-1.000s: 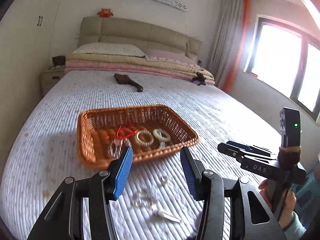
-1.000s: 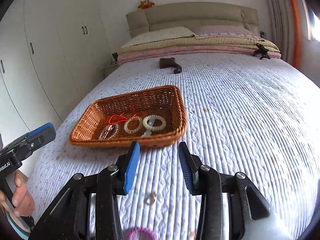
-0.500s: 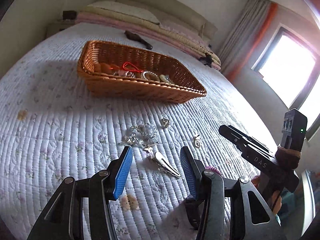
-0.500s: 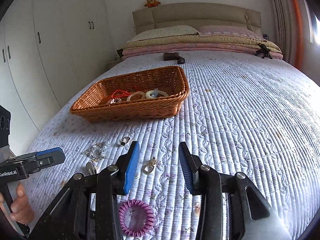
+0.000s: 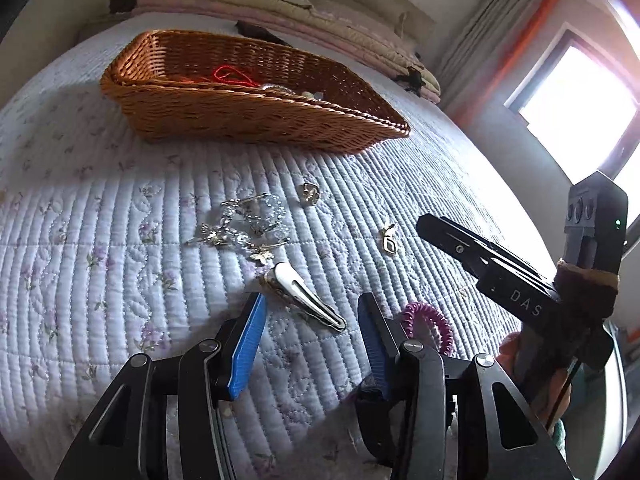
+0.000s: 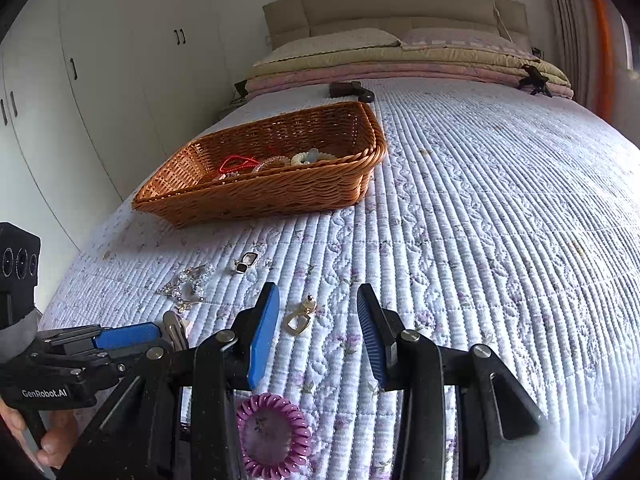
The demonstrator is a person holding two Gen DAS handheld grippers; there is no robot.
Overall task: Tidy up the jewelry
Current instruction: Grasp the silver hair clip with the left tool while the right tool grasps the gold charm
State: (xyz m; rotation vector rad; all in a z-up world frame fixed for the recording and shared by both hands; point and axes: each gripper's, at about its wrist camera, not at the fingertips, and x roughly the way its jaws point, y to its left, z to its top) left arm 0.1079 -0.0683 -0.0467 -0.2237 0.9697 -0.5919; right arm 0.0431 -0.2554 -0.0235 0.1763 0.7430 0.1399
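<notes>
A wicker basket (image 5: 240,116) (image 6: 280,196) on the bed holds a red cord (image 5: 230,74) and pale bracelets (image 6: 312,157). Loose on the quilt lie a silver hair clip (image 5: 306,296), a cluster of crystal pieces (image 5: 244,224) (image 6: 190,284), a gold earring (image 5: 388,238) (image 6: 300,318), a small ring piece (image 5: 310,193) (image 6: 245,263) and a purple coil hair tie (image 5: 430,322) (image 6: 274,438). My left gripper (image 5: 310,320) is open, low over the hair clip. My right gripper (image 6: 318,316) is open, with the gold earring between its fingers' line.
The white quilted bed (image 6: 480,240) stretches ahead to folded blankets and pillows (image 6: 400,60) at the headboard. A dark object (image 6: 352,90) lies beyond the basket. White wardrobes (image 6: 80,100) stand at the left, a bright window (image 5: 580,108) at the right.
Both grippers have dropped lower and closer to the quilt. The left now has the hair clip between its fingers; the right has neared the gold earring.
</notes>
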